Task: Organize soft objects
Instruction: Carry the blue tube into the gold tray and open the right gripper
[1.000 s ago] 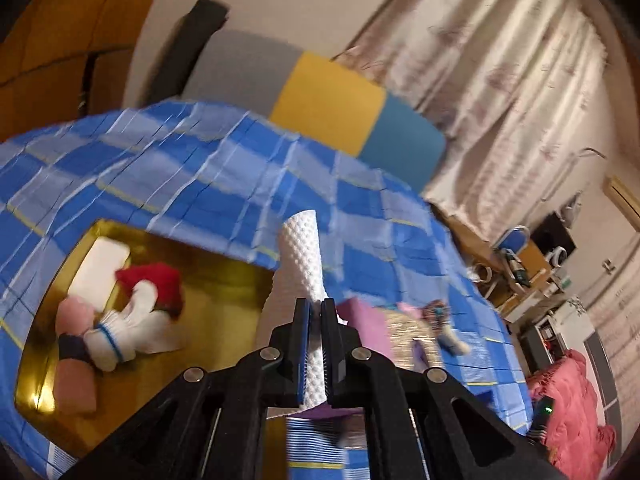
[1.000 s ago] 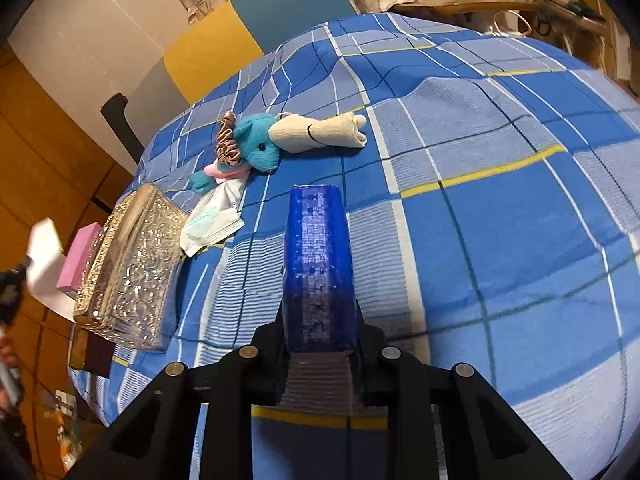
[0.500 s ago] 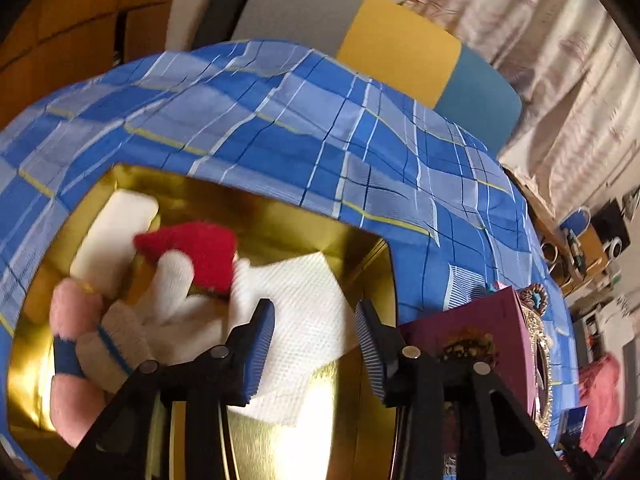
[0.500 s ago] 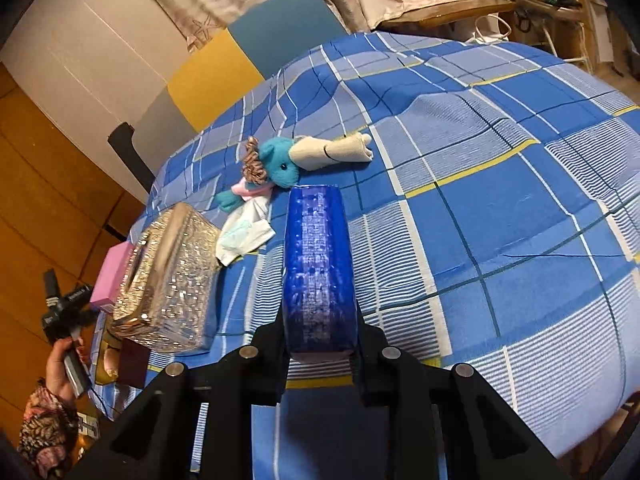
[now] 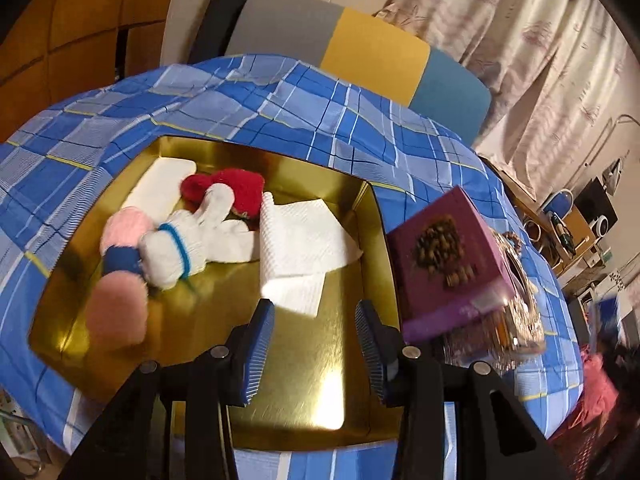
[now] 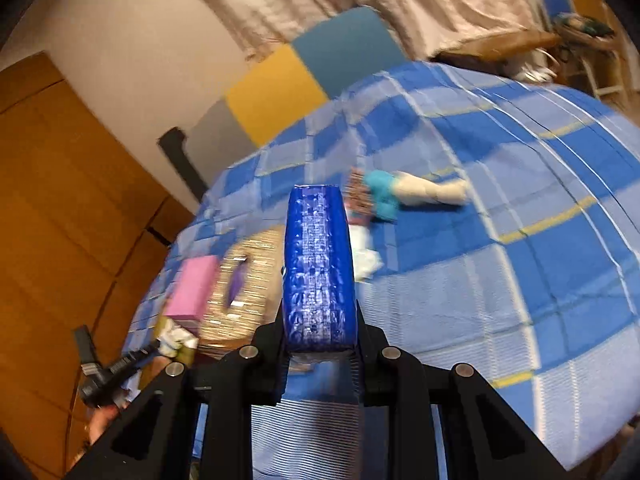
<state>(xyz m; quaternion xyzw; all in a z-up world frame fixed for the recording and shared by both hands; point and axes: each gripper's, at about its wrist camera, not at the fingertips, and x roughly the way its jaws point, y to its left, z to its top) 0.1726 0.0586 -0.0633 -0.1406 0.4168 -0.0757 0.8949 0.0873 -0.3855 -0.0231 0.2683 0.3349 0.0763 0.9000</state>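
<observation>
Right-wrist view is pretty blurred, so the teal plush toy (image 6: 382, 192) on the blue plaid cloth (image 6: 520, 280) is mostly a smear, and part of it sits behind the blue packet (image 6: 319, 268). Right gripper (image 6: 320, 350) is clamped on that packet; no readable print on it. Left gripper (image 5: 316, 344) has its fingers apart w/ nothing between, over the gold tray (image 5: 308, 396). White napkin (image 5: 298, 248), white glove (image 5: 192, 240) & pink sock (image 5: 118, 276) lie inside. Purple box (image 5: 448, 264) beside the tray: picture blurry, no legible txt.

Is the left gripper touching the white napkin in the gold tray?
Apart. Left wrist view shows bare tray between the open left gripper and the napkin.
</observation>
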